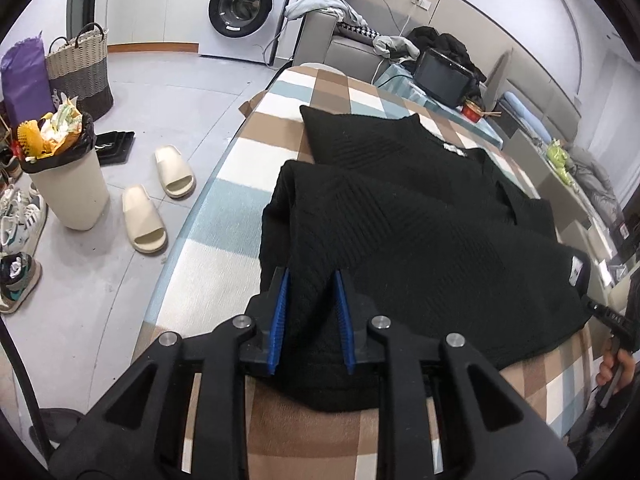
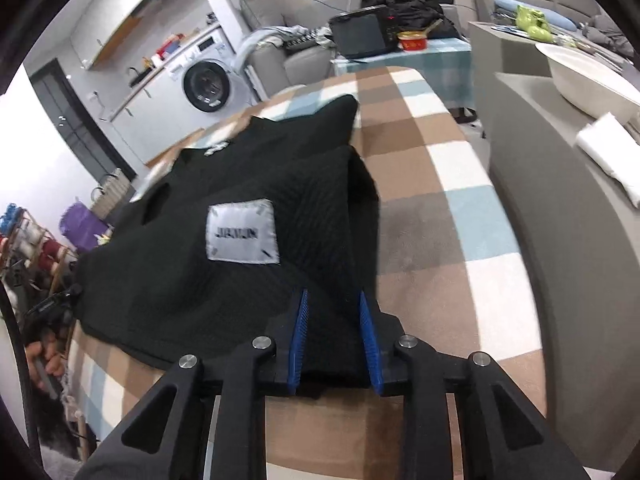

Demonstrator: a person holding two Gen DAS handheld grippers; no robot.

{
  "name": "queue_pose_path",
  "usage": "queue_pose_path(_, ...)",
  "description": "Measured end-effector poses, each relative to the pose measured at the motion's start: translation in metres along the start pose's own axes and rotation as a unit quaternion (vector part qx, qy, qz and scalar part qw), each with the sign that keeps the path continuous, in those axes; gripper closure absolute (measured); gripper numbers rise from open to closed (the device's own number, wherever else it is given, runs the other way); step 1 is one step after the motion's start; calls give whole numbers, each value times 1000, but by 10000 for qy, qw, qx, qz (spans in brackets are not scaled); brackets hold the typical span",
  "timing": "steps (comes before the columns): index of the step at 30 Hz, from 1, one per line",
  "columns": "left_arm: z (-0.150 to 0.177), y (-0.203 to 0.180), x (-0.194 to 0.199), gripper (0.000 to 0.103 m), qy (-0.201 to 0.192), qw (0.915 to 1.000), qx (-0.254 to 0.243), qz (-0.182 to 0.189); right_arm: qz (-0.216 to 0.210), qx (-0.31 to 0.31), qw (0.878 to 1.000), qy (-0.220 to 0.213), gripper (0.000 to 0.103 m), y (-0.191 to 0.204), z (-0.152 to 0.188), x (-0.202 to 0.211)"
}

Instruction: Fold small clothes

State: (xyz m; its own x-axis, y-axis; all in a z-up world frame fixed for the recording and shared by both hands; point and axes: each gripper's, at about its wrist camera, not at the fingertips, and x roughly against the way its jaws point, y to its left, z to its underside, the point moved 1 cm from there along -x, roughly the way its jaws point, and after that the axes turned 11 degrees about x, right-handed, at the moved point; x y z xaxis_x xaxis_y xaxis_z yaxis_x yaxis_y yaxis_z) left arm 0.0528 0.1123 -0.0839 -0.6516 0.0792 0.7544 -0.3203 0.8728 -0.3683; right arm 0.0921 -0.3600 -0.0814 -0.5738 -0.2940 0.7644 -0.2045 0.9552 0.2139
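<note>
A black knit sweater (image 1: 420,216) lies on the checkered cloth-covered table (image 1: 256,160), partly folded with its near edge lifted. My left gripper (image 1: 310,276) has its blue pads closed on the sweater's near left hem. My right gripper (image 2: 334,296) is closed on the near right hem of the sweater (image 2: 256,184), next to a grey sewn label (image 2: 242,231). The right gripper also shows at the far right of the left wrist view (image 1: 600,312). Both corners are raised, so the fabric tents up toward the grippers.
Left of the table on the floor stand a full bin (image 1: 66,172), cream slippers (image 1: 158,196), a woven basket (image 1: 82,72) and shoes. A washing machine (image 1: 244,8) stands behind. A tablet (image 1: 442,76) and red bowl (image 2: 412,42) sit beyond the table. A grey counter with a white basin (image 2: 592,84) stands to the right.
</note>
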Motion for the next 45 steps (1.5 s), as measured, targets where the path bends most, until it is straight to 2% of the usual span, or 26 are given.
queue_pose_path(2, 3, 2, 2, 84, 31, 10000, -1, -20, -102, -85, 9999, -11, 73, -3, 2, 4)
queue_pose_path(3, 5, 3, 3, 84, 35, 10000, 5, -20, -99, -77, 9999, -4, 69, -3, 4, 6)
queue_pose_path(7, 7, 5, 2, 84, 38, 10000, 24, -21, -166, -102, 9998, -3, 68, -2, 7, 5)
queue_pose_path(8, 7, 5, 3, 87, 6, 10000, 15, -26, -121, -92, 9999, 9, 78, -1, 8, 3)
queue_pose_path(9, 7, 4, 4, 96, -23, 10000, 24, -3, -1, -70, 10000, 2, 90, 0, 8, 3)
queue_pose_path(10, 5, 4, 6, 100, -54, 10000, 42, 72, 4, -76, 10000, -29, 94, 0, 8, 5)
queue_pose_path(15, -12, -2, 26, 101, -399, 9984, 161, 377, -293, -206, 9978, -551, 98, 1, -3, 34)
queue_pose_path(18, -32, -9, 33, 101, -637, 9959, 227, 604, -451, -203, 9942, -959, 98, 8, -20, 49)
queue_pose_path(21, -54, -20, 31, 101, -801, 9940, 212, 709, -402, -221, 9906, -1289, 98, 14, -40, 54)
queue_pose_path(27, -104, -40, 4, 101, -906, 9922, 301, 796, -313, -718, 9832, -1649, 98, 6, -95, 32)
queue_pose_path(31, -136, -38, -29, 100, -832, 9912, 663, 791, 41, -1090, 9760, -1884, 98, -5, -130, 11)
queue_pose_path(32, -141, -34, -40, 98, -754, 9915, 764, 733, 173, -1159, 9756, -1859, 98, -9, -137, 3)
queue_pose_path(34, -147, -25, -60, 86, -508, 9936, 923, 419, 296, -1290, 9766, -1695, 86, -16, -140, -9)
queue_pose_path(35, -148, -20, -66, 83, -416, 9935, 996, 362, 246, -1358, 9797, -1455, 80, -21, -140, -18)
queue_pose_path(38, -139, -10, -70, 62, -286, 9932, 1032, 449, 147, -1392, 9832, -1170, 63, -28, -123, -23)
queue_pose_path(39, -134, -9, -68, 56, -274, 9940, 981, 386, 156, -1356, 9849, -1062, 63, -29, -115, -21)
queue_pose_path(41, -123, -10, -65, 51, -209, 9955, 847, 368, 12, -1366, 9859, -967, 61, -30, -102, -18)
queue_pose_path(45, -102, -17, -61, 51, 7, 9971, 615, 449, -98, -1137, 9910, -700, 61, -21, -84, -14)
